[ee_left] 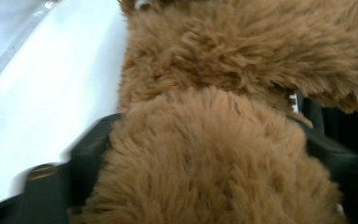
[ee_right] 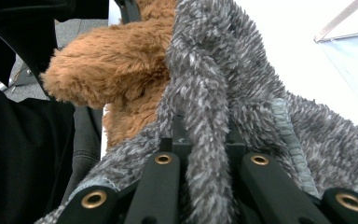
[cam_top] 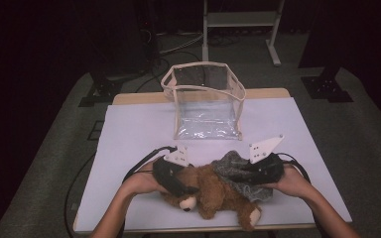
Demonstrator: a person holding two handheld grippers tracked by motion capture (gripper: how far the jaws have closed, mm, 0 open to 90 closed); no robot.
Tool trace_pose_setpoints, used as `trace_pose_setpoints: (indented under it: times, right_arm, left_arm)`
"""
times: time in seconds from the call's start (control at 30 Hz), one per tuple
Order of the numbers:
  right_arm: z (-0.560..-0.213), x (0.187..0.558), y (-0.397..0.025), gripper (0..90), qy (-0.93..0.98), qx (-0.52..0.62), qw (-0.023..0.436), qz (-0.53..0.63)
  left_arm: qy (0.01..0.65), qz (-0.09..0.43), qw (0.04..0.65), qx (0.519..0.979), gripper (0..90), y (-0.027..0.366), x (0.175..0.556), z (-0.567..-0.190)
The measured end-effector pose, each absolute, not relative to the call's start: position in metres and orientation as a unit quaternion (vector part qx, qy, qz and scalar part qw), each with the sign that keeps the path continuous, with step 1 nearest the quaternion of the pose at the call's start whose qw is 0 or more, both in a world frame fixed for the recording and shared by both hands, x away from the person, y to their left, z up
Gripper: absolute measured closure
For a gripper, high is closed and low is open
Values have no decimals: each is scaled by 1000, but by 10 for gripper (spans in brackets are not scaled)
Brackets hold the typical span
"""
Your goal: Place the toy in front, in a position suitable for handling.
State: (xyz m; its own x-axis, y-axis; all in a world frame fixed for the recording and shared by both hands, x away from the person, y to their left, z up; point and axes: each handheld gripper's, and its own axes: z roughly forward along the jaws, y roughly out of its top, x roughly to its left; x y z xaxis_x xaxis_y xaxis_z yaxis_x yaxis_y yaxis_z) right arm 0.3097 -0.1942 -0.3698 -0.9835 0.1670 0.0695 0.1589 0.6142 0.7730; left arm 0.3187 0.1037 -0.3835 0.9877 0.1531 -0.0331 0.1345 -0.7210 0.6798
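Your shaggy brown plush bear (cam_top: 213,191) lies at the worktop's (cam_top: 129,139) near edge. Your left tongs (cam_top: 178,184) clench its furry body; your right tongs (cam_top: 258,173) pinch a fold of its fuzzy grey garment (cam_top: 235,171). Behind stands a clear, cream-trimmed plastic bag (cam_top: 206,101). No writing is legible.

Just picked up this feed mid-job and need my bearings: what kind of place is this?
Likely a lab or studio recording setup, not a home: a white-covered table alone on grey carpet, dark curtains around it, and black equipment stand bases and a pale metal frame behind it.
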Motion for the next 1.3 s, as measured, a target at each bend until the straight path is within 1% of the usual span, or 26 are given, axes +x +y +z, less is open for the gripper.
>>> trace_pose_setpoints:
  times: [0.03, 0.07, 0.1, 0.17, 0.23, 0.27, 0.4, 0.47, 0.57, 0.67, 0.73, 0.8, 0.83, 0.93, 0.97, 1.03, 1.1, 1.2, 1.3]
  right_arm:
    - [-370, 310, -194, 809, 898, 91, 5, 430]
    - [-370, 310, -195, 809, 898, 93, 7, 431]
    - [-369, 312, -196, 809, 897, 96, 11, 432]
    - [-367, 317, -199, 809, 894, 103, 10, 437]
    - [-365, 324, -200, 809, 893, 108, 10, 437]
    - [-363, 329, -201, 809, 892, 112, 8, 438]
    - [-356, 344, -201, 809, 889, 120, 8, 441]
    - [-353, 350, -200, 809, 888, 125, 6, 443]
    - [-349, 358, -198, 809, 887, 126, 4, 444]
    - [-344, 367, -194, 809, 886, 128, 10, 446]
    - [-345, 367, -193, 809, 887, 129, 10, 444]
    - [-350, 365, -191, 809, 892, 125, 12, 433]
    - [-354, 362, -190, 811, 896, 121, 13, 426]
    - [-365, 350, -188, 813, 897, 115, 6, 428]
    - [-368, 346, -188, 813, 896, 111, 6, 430]
    - [-371, 336, -188, 814, 896, 105, 11, 431]
    - [-373, 328, -187, 814, 896, 102, 12, 431]
    - [-376, 318, -185, 813, 902, 90, 9, 421]
    - [-364, 315, -183, 812, 904, 77, 19, 421]
  left_arm:
    - [75, 22, 364, 928, 329, 103, 318, -382]
    - [71, 32, 363, 928, 422, 104, 318, -379]
    - [65, 41, 362, 929, 487, 104, 318, -378]
    - [66, 58, 365, 927, 550, 103, 320, -374]
    - [65, 87, 369, 923, 590, 102, 323, -369]
    - [65, 93, 373, 921, 605, 101, 325, -366]
    - [67, 123, 384, 913, 624, 100, 333, -358]
    - [66, 131, 383, 912, 626, 99, 338, -354]
    - [53, 160, 379, 910, 630, 98, 343, -347]
    - [55, 175, 384, 905, 627, 98, 348, -343]
    - [62, 163, 391, 903, 614, 100, 351, -347]
    - [74, 145, 400, 902, 570, 104, 350, -354]
    - [80, 132, 404, 902, 524, 107, 349, -356]
    - [89, 104, 418, 898, 424, 117, 342, -358]
    - [93, 101, 421, 897, 388, 120, 340, -356]
    - [100, 92, 426, 894, 353, 126, 336, -353]
    - [107, 87, 426, 894, 359, 130, 333, -355]
    - [102, 85, 411, 902, 424, 131, 327, -366]
    - [101, 87, 425, 895, 442, 133, 318, -374]
